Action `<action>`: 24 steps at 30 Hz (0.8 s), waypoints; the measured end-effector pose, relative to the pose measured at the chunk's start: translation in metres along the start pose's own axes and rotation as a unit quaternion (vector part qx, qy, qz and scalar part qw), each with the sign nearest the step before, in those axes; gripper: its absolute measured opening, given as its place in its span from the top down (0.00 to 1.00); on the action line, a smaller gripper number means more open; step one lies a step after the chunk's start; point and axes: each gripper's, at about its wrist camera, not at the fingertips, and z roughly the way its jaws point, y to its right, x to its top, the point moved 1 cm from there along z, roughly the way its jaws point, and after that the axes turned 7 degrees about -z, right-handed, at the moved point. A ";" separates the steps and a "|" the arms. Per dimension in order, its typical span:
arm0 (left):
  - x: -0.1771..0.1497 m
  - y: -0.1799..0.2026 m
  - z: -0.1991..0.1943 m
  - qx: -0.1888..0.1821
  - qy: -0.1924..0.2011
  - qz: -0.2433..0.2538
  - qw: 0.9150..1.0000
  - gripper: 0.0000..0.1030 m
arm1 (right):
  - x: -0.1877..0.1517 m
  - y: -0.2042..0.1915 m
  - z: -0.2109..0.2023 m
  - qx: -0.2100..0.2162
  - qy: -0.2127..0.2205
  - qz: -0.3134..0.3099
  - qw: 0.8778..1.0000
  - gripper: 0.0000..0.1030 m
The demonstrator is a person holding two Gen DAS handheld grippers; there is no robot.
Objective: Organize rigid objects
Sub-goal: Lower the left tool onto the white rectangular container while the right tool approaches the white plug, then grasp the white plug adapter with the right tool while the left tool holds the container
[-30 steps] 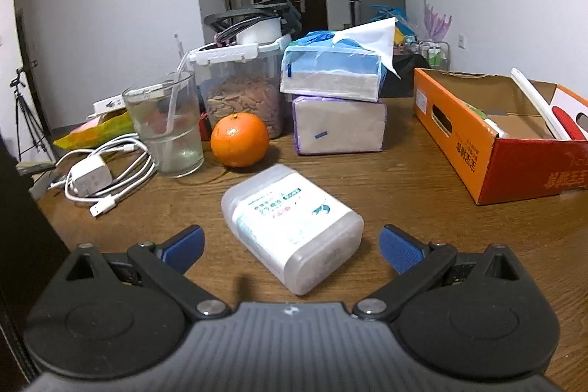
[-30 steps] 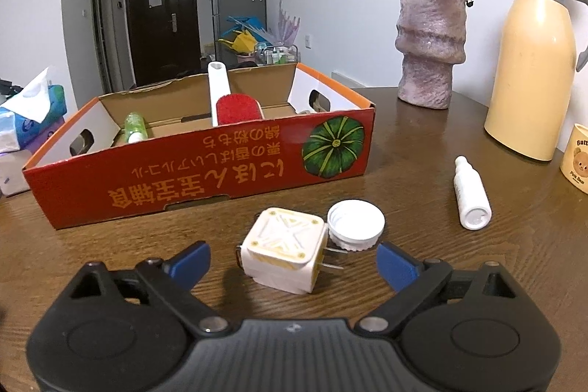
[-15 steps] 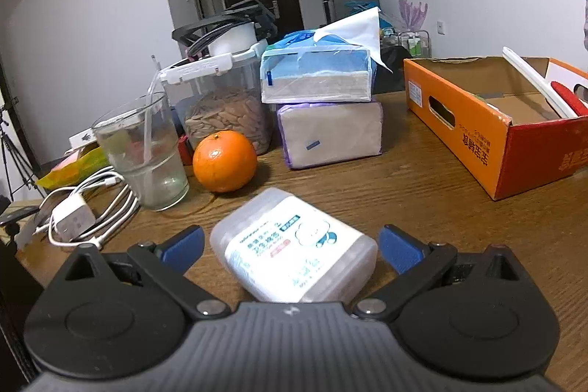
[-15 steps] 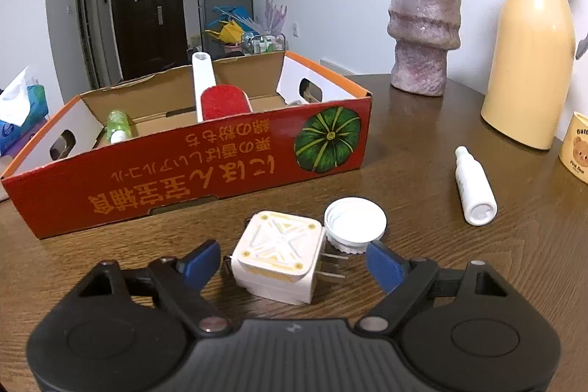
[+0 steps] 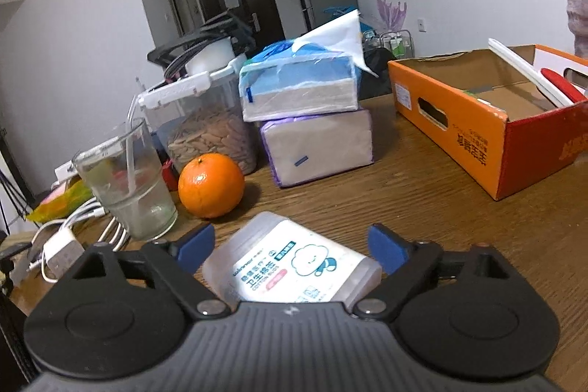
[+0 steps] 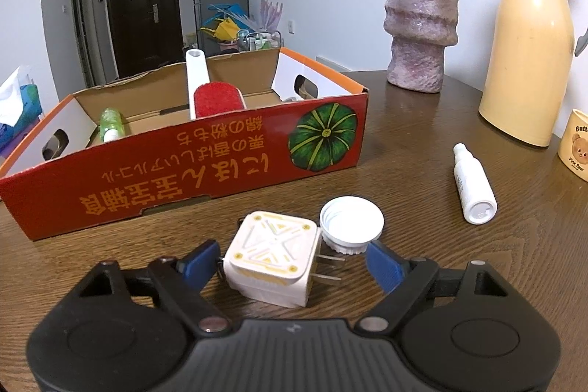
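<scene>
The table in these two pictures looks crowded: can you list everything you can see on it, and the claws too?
cotton swab box: 1, clear with white label, between the left claw's fingers
orange: 1, orange, beside the glass
glass: 1, clear, with a straw, left side
tissue packs: 2, blue on purple, stacked
snack container: 1, clear with white lid, behind the orange
white charger and cable: 1, far left
cardboard box: 1, orange-red, holds a red brush and a green bottle
plug adapter: 1, white, between the right claw's fingers
cap: 1, white, touching the adapter
small bottle: 1, white, lying down
vase: 1, pinkish, with flowers
thermos: 1, cream
bear cup: 1, cream, right edge
left claw: closing, blue pads
right claw: blue pads, not yet pressing
</scene>
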 end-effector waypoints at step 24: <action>-0.006 -0.009 0.015 0.004 -0.042 -0.029 0.999 0.00 | 0.000 -0.001 -0.001 0.003 0.003 -0.002 1.000 0.17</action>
